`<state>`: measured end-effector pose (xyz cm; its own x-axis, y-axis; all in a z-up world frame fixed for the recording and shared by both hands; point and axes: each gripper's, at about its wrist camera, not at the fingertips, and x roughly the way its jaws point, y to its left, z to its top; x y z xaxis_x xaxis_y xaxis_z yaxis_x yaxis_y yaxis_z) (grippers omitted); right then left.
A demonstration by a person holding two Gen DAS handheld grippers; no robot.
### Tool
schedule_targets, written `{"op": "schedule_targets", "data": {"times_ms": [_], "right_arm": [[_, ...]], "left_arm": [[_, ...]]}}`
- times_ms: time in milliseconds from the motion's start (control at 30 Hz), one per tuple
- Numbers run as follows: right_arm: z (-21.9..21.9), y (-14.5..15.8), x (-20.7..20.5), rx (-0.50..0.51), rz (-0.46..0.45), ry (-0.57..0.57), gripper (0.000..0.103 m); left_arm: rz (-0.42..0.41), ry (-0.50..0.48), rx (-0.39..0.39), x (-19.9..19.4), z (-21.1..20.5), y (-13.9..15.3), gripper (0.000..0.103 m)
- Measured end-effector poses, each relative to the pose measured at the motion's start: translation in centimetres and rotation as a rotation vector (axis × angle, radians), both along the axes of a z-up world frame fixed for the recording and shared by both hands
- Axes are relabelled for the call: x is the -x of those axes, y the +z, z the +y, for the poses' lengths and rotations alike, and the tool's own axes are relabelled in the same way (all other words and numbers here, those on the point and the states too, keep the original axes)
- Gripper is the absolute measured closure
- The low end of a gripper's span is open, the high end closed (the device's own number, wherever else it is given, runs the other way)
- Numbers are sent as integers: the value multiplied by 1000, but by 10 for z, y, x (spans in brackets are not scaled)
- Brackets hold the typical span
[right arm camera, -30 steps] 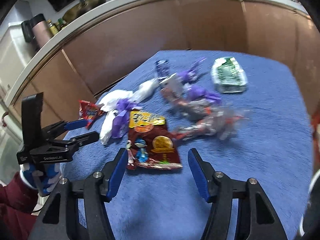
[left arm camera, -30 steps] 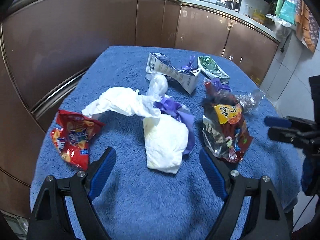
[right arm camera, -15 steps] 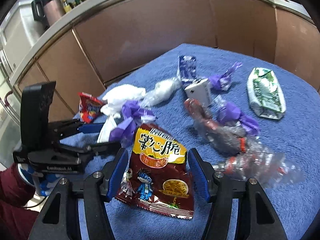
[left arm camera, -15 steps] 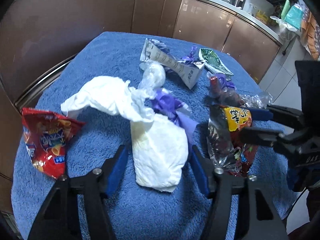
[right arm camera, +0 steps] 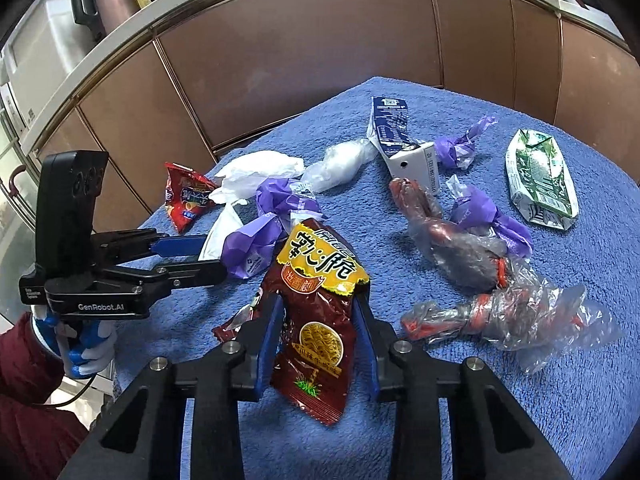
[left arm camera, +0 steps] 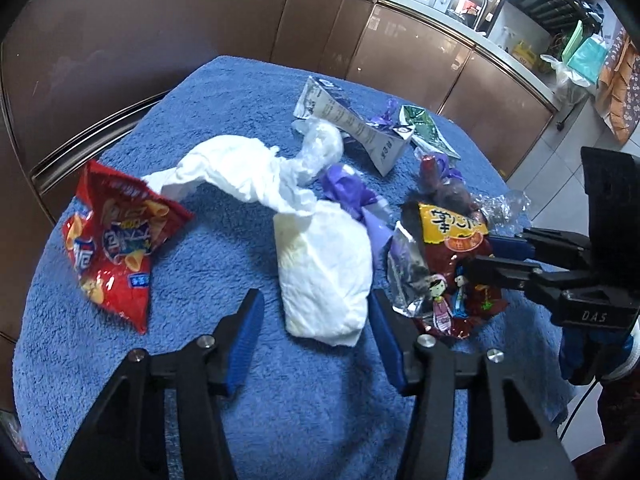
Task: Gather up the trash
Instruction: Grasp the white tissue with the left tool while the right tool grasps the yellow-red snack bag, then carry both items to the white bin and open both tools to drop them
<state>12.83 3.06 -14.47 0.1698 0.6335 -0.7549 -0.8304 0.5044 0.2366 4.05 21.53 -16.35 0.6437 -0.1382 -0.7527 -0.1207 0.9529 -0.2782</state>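
Trash lies on a blue towel-covered table [left arm camera: 192, 408]. My left gripper [left arm camera: 316, 332] straddles a crumpled white paper wad [left arm camera: 324, 272]. Its jaws are closing; the right pad touches the wad and the left pad stands a little apart. In the right wrist view my right gripper [right arm camera: 318, 336] is closing, and its blue pads press both sides of a dark red snack bag [right arm camera: 316, 312], which buckles upward. The left wrist view shows the right gripper [left arm camera: 476, 254] clasping that same snack bag [left arm camera: 452, 248]. The left gripper [right arm camera: 212, 258] shows from the side in the right wrist view.
A red chip bag [left arm camera: 112, 248] lies at the left edge. Purple wrappers [right arm camera: 272, 216], a flattened milk carton [right arm camera: 404, 148], a green carton [right arm camera: 540, 176] and clear plastic bags [right arm camera: 520, 312] lie further back and right. Brown cabinets [left arm camera: 160, 40] stand close behind the table.
The left jaws came down and narrowed around the white wad. The right jaws closed in on the dark red snack bag, which now stands crumpled between the pads.
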Motion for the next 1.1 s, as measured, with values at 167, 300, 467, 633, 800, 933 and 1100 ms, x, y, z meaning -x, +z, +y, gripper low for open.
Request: {"op": "schedule_targets", "data": {"times_ms": [167,300,467,633,800,933,1100], "right_arm": [[8,2,2,7,1,5,72],[14,2,2,17,3,7,75],[21,-1,1,21,11,11,77],[16,6,9,6,-11,9,84],[4,19,18,-30,-31,2,91],[-10,35,30,-70,-67,-24,91],[-33,49,44,-101,-105,-85,91]], "left_arm": [[-11,39,44,4,17,-3,55],[-18,56,68,5,25,-4,60],[-17,35,74,-1,21,-4,83],[-18,20,50,-2,14,-3,94],[-37,5,15,12,2,9,95],[-59,3,-19,28,-4,27,95],[-77,-10,-42,41,-16,45,95]]}}
